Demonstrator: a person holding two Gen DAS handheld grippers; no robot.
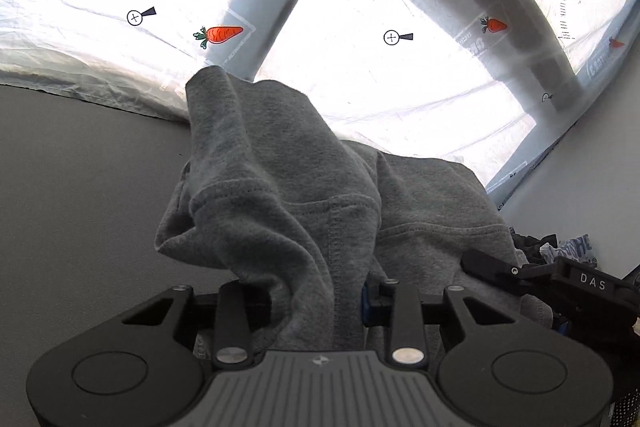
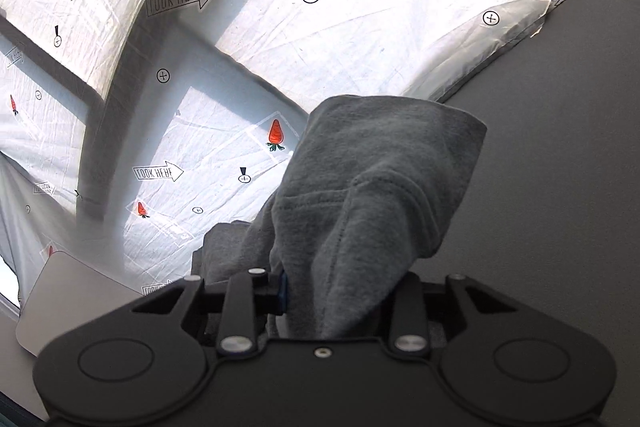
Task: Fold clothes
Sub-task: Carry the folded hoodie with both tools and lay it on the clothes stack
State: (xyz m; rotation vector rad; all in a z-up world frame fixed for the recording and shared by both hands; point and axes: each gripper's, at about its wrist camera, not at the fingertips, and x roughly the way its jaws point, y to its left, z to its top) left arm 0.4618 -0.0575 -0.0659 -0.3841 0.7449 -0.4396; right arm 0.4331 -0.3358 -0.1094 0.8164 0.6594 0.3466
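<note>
1. A dark grey table (image 1: 80, 195) fills the left of the left wrist view. At its far edge lies a crinkled translucent plastic sheet (image 1: 380, 99) printed with carrots, crosshair marks and "LOOK HERE" arrows, glowing with light behind pale window bars.
2. A pale wall (image 1: 592, 163) rises on the right.
3. A grey sweatshirt (image 1: 304, 187), stitched seams showing, hangs bunched and lifted off the table between both tools.
4. The left gripper (image 1: 320, 307) is clamped on a fold of the sweatshirt, its jaws drawn narrow around the cloth.
5. The right gripper (image 2: 336, 303) likewise pinches a gathered fold that rises ahead of it.
6. Near right in the left wrist view, other patterned clothes (image 1: 568, 247) lie heaped beside the wall.
7. A flat pale board (image 2: 68, 303) sits near left in the right wrist view.
</note>
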